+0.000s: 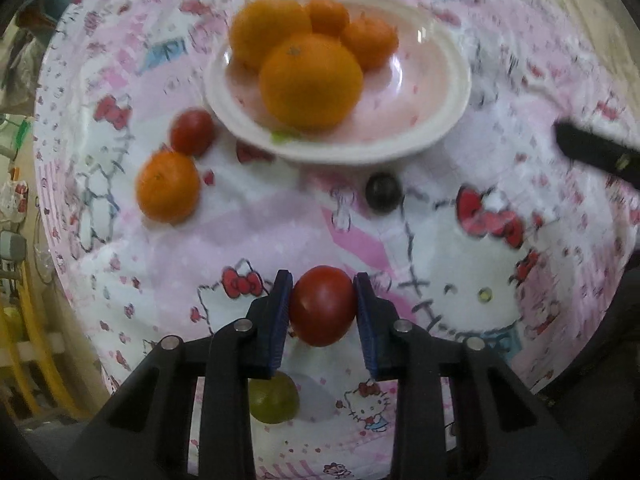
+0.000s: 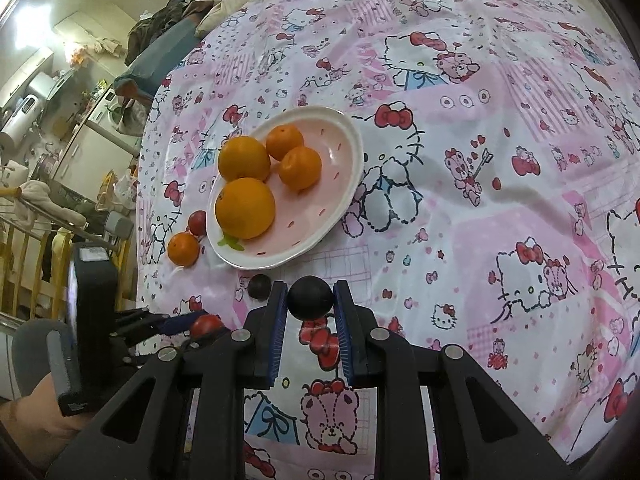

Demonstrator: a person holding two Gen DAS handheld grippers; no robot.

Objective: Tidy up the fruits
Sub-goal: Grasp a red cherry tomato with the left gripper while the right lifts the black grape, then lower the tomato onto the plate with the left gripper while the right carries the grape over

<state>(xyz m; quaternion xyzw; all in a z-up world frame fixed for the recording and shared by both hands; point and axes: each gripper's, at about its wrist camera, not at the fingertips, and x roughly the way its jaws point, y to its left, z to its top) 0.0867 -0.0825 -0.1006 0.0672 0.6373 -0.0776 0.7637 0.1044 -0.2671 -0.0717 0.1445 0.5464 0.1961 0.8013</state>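
Left gripper (image 1: 323,306): closed on a red tomato (image 1: 322,305), held above the cloth.
Right gripper (image 2: 311,300): closed on a dark plum (image 2: 311,297).
Plate (image 2: 344,196): holds four oranges (image 2: 245,208).
Cloth (image 2: 480,208): small orange (image 2: 183,249), second tomato (image 2: 197,222), another dark fruit (image 2: 259,286) lie near the plate; green fruit (image 1: 280,402) sits under the left gripper.

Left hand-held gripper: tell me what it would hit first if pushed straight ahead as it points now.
Probably the plate of oranges. The left hand-held gripper, shut on a red tomato, aims over bare cloth toward it; a dark grape lies slightly right of that line. Depth is unclear.
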